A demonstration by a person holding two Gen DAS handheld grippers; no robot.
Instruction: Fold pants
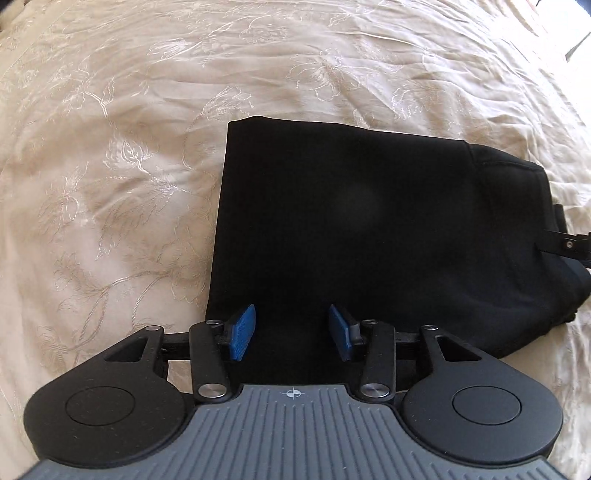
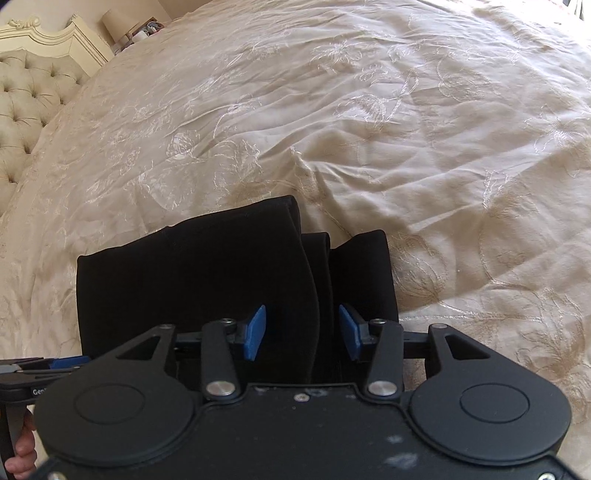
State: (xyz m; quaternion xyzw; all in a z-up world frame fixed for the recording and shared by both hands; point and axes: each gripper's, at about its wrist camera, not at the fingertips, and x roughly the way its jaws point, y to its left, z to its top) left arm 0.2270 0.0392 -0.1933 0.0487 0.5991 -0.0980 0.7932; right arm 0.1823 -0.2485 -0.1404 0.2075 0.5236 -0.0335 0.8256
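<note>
The black pants (image 1: 369, 221) lie folded into a compact block on the cream bedspread (image 1: 110, 147). My left gripper (image 1: 291, 332) hovers over the near edge of the pants, its blue pads apart and pressing on nothing. In the right wrist view the pants (image 2: 184, 277) show stacked folded layers at their right end. My right gripper (image 2: 302, 334) stands open over those layer edges, with fabric below the gap but not pinched. A piece of the right gripper (image 1: 569, 243) shows at the pants' right end, and the left gripper (image 2: 55, 363) shows at the lower left.
The embroidered bedspread (image 2: 443, 147) spreads wide and wrinkled beyond the pants. A tufted headboard (image 2: 26, 103) and a lamp (image 2: 114, 22) stand at the far left. A person's hand (image 2: 22, 454) holds the left gripper's handle.
</note>
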